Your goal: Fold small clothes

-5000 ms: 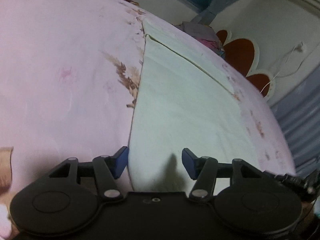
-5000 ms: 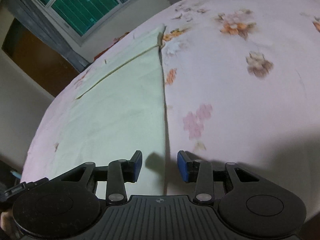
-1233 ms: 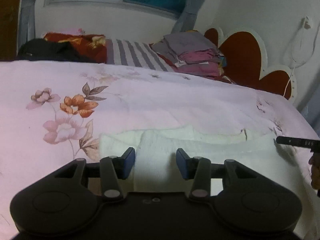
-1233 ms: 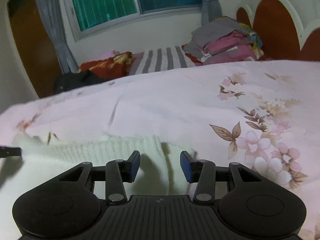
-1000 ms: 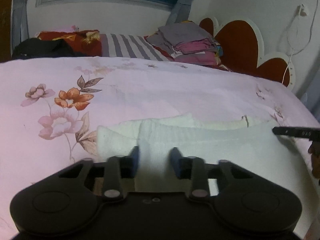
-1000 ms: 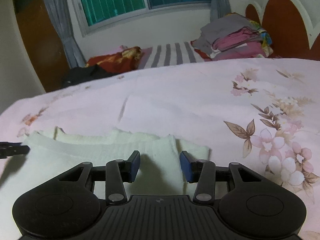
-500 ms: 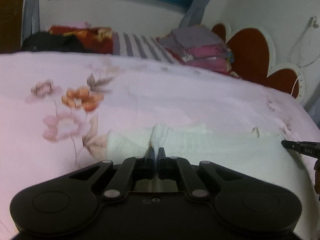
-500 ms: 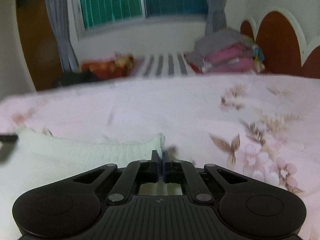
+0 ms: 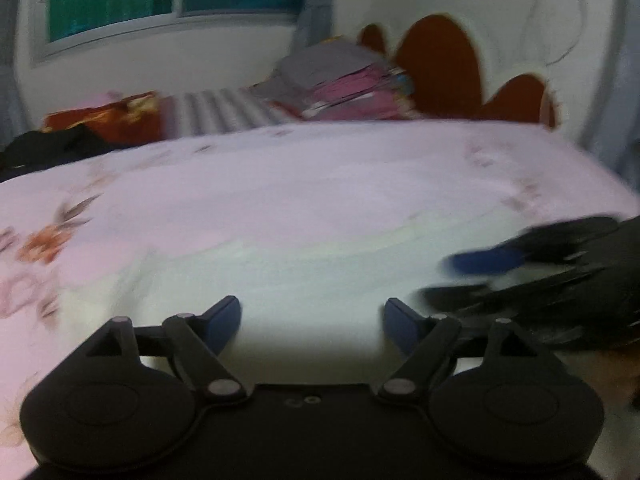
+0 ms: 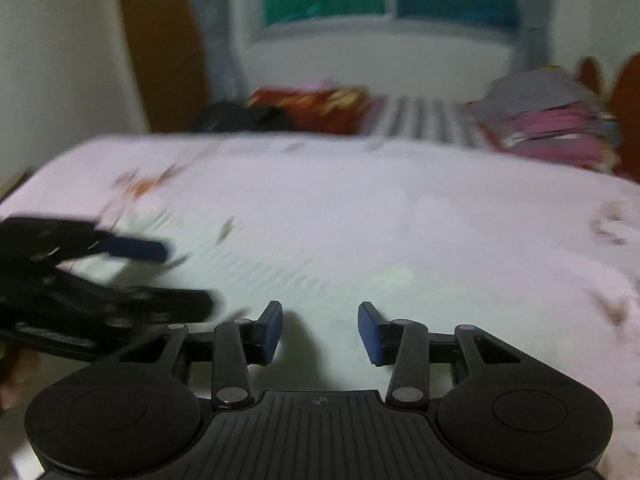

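A pale cream knitted garment (image 9: 312,276) lies flat on the pink floral bedsheet (image 9: 280,184); it also shows in the right wrist view (image 10: 320,276). My left gripper (image 9: 313,322) is open and empty just above the garment. My right gripper (image 10: 320,332) is open and empty over the same cloth. Each gripper appears blurred in the other's view: the right one at the right edge (image 9: 532,268), the left one at the left edge (image 10: 104,276). Both views are motion-blurred.
A stack of folded grey and pink clothes (image 9: 344,80) sits at the head of the bed beside a red headboard (image 9: 444,68). A striped pillow (image 9: 224,114) and dark and red items (image 10: 304,112) lie under the window.
Both grippers were shut on the garment's edge half a second ago; both have opened and let go. The two grippers now stand closer together, and the garment lies flat beneath them.
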The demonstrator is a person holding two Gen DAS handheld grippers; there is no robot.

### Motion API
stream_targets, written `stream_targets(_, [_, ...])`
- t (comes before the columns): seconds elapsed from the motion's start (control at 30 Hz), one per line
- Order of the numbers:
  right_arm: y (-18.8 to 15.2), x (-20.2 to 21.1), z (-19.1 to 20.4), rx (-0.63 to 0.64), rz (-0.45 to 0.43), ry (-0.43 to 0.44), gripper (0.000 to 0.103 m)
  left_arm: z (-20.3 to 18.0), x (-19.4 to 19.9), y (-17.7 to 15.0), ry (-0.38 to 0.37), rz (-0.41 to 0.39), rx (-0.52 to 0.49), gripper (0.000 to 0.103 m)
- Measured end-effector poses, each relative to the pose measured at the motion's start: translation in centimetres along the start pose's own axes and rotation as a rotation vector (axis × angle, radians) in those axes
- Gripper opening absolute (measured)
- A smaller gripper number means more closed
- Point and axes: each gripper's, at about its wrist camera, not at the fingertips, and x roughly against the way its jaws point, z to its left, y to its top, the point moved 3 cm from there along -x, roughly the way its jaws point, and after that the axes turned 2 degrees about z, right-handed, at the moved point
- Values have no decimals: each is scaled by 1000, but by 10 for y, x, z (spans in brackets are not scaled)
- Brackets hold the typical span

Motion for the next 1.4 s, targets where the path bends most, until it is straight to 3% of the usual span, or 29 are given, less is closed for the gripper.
stream_targets(0.07, [-8,5,-6,41,-12,-29,43,31,6,-11,67,-22,45,80])
stream_targets(0.13, [-15,14,-43,-22,-33,-172,43,58,11,-19,52,-23,86,79])
stream_targets(0.17, [-21,17,-68,-85,-24,-283,43,64,14,-19,36,-21,86,79])
stream_targets(0.23, [-30,29,-100,-211,-39,-266,43,63,16,-17,64,-4,55,79])
stream_targets(0.3, [-25,35,-94,-170,-27,-299,43,59,27,-14,92,-20,79,70])
stream_targets(0.33, [-20,41,-86,-158,-48,-324,43,51,34,-10,104,-51,64,73])
stream_targets(0.37, [-18,49,-79,-154,-77,-321,43,40,42,-8,92,-88,42,75])
stream_targets(0.43, [-15,58,-56,-159,-105,-231,43,11,48,-10,34,-100,17,77])
stream_targets(0.5, [-21,53,-24,-112,-64,-124,43,-25,44,-19,-20,-64,-56,77])
stream_targets(0.6, [-34,41,14,-16,-11,-48,43,-47,31,-36,1,9,-106,78])
stream_targets(0.63, [-39,40,19,6,0,-58,43,-45,31,-42,16,6,-101,79])
stream_targets(0.7, [-50,45,13,42,0,-166,43,-26,36,-48,53,-2,-48,80])
stream_targets(0.77, [-58,56,-14,-46,11,-253,43,-14,46,-51,83,6,-11,79])
stream_targets(0.8, [-60,62,-27,-95,22,-264,43,-14,52,-49,93,7,-1,73])
stream_targets(0.87, [-57,71,-27,-105,41,-258,43,-23,61,-46,69,-9,16,71])
stream_targets(0.93, [-50,83,-9,-83,-11,-220,43,-41,71,-52,24,-31,17,72])
stream_targets(0.97, [-49,88,6,-77,-25,-155,43,-45,71,-55,18,-19,10,72])
stream_targets(1.03, [-56,80,32,-22,13,-105,43,-51,66,-71,41,40,-9,72])
stream_targets(1.1, [-74,64,45,45,110,-170,43,-53,69,-82,66,40,-17,72])
stream_targets(1.2, [-84,78,47,7,98,-195,43,-56,100,-91,83,42,-11,69])
stream_targets(1.27, [-83,98,53,-19,40,-134,42,-62,116,-98,105,37,-6,67])
stream_targets(1.3, [-85,106,60,-21,29,-105,39,-63,118,-97,106,37,8,66])
stream_targets(1.33, [-85,109,71,-16,29,-94,26,-65,121,-100,108,41,23,65])
stream_targets(1.4, [-91,113,86,-27,34,-62,22,-71,125,-105,127,49,36,65])
